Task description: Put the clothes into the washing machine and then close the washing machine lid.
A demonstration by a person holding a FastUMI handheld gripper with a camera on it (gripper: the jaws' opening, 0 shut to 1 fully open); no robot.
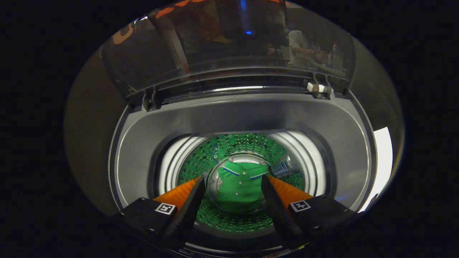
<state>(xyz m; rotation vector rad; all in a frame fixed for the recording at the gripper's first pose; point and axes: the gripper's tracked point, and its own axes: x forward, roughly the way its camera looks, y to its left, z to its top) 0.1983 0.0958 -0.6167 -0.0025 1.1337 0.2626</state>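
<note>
The washing machine [244, 118] is seen from above, its drum [200, 157] taken here as the landmark. The gripper [233, 182] is held over the drum's mouth, its fingers spread apart with nothing clasped between them. A green shirt [238, 190] is seen lying at the bottom of the drum, between the fingers. Behind the drum, the transparent lid [229, 43] is raised upright.

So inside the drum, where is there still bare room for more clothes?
The green shirt covers the middle of the drum floor, between the open gripper fingers. Bare perforated wall rings it, widest behind the shirt and on the left. Right of the shirt it is tighter, where a small striped item lies. The lid stands open.
</note>
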